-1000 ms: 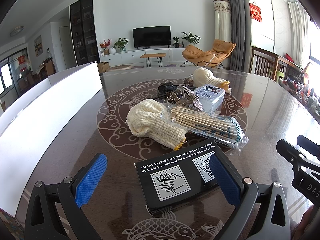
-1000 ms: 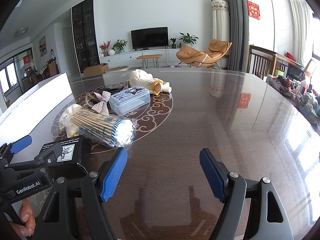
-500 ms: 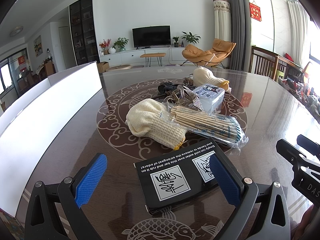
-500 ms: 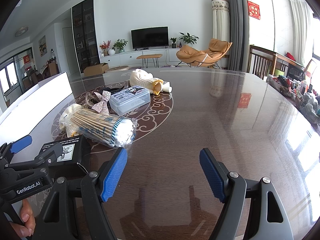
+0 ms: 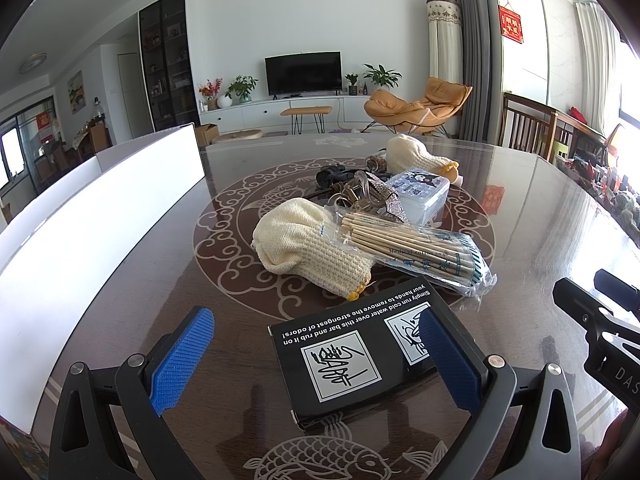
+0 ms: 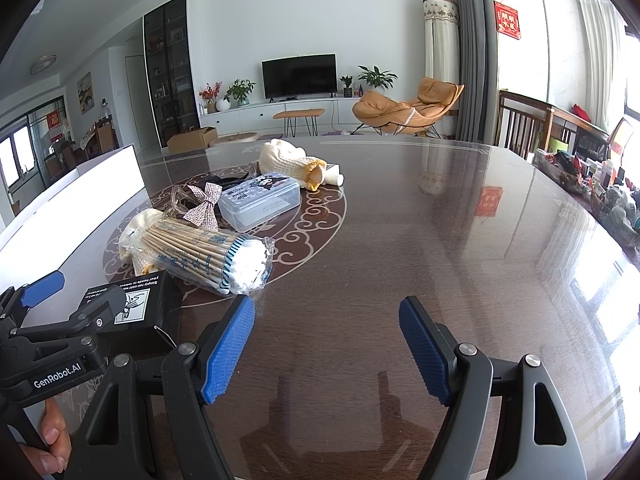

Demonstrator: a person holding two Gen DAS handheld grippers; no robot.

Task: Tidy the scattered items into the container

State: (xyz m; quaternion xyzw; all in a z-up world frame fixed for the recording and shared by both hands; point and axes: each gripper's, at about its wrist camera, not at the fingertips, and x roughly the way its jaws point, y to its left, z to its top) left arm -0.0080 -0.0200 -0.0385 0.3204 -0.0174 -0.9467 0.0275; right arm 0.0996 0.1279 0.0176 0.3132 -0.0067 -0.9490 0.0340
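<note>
Change since earlier: nothing has shifted in either view; both grippers and every item sit where they did a second ago.
Landmark: black box (image 5: 352, 352), lying flat on the dark patterned table (image 5: 520, 240) at its near edge, with white printed panels facing up.
Left gripper (image 5: 316, 356): fingers spread wide, blue pads (image 5: 182, 356) on both sides; the box lies between them, closer to the right-hand finger, which overlaps its right end. Whether that pad actually touches the box is hard to judge from this angle. The other pad is well clear of it.
Right gripper (image 6: 328, 352): fingers wide apart, nothing between them but bare table; it hangs to the right of the box.
Hand (image 6: 52, 440): fingertips on the left gripper's handle, seen low in the right wrist view.
Knitted glove (image 5: 308, 248): cream, just beyond the box.
Cotton swab pack (image 5: 416, 248): clear bag, just beyond the box and leaning against the glove's right side.
Clear plastic case (image 5: 420, 194): farther beyond the box, behind the swab pack.
Bow (image 6: 206, 204): beside the case, beyond the swabs.
Second glove (image 5: 416, 156): farthest from the box, behind the case.
Container (image 5: 80, 232): white-walled, well to the left of the box, along the table's left side.
</note>
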